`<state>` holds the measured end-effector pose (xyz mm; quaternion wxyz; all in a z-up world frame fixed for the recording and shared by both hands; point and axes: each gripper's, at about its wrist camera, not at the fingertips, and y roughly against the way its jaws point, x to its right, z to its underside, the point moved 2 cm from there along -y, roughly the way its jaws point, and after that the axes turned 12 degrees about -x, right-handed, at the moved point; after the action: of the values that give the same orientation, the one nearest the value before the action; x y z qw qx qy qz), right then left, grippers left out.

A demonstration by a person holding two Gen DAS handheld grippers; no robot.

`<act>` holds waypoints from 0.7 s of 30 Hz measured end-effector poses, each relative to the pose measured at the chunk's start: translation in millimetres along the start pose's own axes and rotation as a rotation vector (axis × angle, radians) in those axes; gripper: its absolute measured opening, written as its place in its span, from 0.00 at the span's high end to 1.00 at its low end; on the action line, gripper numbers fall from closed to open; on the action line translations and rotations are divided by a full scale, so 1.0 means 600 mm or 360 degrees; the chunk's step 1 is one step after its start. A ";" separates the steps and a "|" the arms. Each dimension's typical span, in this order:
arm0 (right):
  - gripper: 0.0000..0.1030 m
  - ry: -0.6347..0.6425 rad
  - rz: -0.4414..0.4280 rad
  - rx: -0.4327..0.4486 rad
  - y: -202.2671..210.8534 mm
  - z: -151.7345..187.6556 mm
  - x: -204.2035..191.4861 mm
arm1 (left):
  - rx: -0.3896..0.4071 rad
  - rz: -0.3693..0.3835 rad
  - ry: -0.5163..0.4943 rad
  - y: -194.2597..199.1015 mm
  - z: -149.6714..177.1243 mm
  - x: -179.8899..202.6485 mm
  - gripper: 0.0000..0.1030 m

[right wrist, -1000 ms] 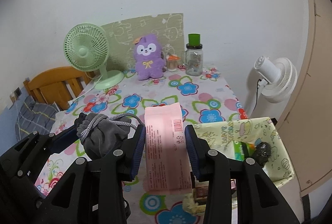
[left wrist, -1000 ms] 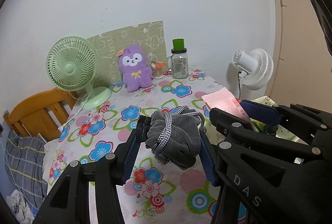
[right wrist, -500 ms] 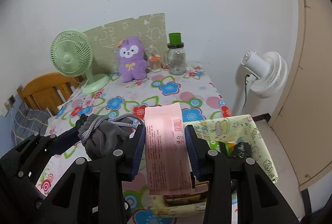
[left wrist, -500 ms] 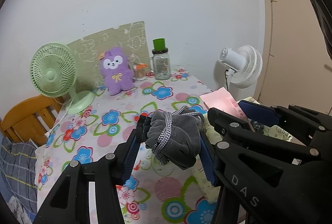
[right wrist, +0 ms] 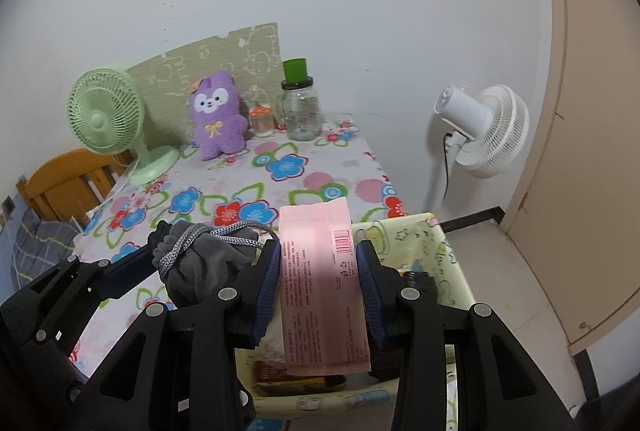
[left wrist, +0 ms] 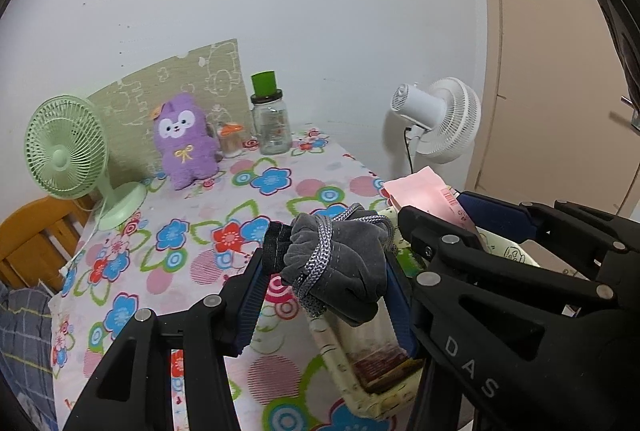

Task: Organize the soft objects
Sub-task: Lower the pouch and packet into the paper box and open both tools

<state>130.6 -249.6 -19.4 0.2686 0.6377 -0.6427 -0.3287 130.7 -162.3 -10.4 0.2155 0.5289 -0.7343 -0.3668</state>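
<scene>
My left gripper (left wrist: 328,283) is shut on a grey velvet drawstring pouch (left wrist: 340,271) and holds it over the near left corner of a pale yellow storage bin (left wrist: 352,367). My right gripper (right wrist: 318,271) is shut on a flat pink packet (right wrist: 320,279) and holds it above the same bin (right wrist: 448,259), which stands beside the table's right edge. The pouch (right wrist: 200,263) and left gripper show at the left of the right wrist view. The pink packet (left wrist: 424,191) shows behind the right gripper's arm in the left wrist view.
A table with a flowered cloth (right wrist: 280,175) carries a green desk fan (right wrist: 108,115), a purple plush toy (right wrist: 218,119), a small orange-lidded jar (right wrist: 262,119) and a glass jar with a green cap (right wrist: 300,107). A white fan (right wrist: 480,131) stands on the floor. A wooden chair (right wrist: 60,187) is at left.
Both grippers have moved right and back from over the table to above the bin, still holding the pouch and the pink packet. The bin's inside now shows below them.
</scene>
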 end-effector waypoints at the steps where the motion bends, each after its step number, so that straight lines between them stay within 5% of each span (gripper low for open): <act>1: 0.59 -0.0004 0.0003 -0.0002 -0.001 0.000 0.003 | 0.0000 0.0003 -0.0002 -0.002 -0.001 0.004 0.45; 21: 0.59 -0.0117 0.0045 -0.0075 -0.035 0.021 0.076 | -0.0122 0.0032 -0.0039 -0.068 0.005 0.057 0.42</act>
<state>132.7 -293.3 -47.1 0.2644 0.6096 -0.6532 -0.3630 142.2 -200.2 -46.0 0.2304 0.5084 -0.7275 -0.3990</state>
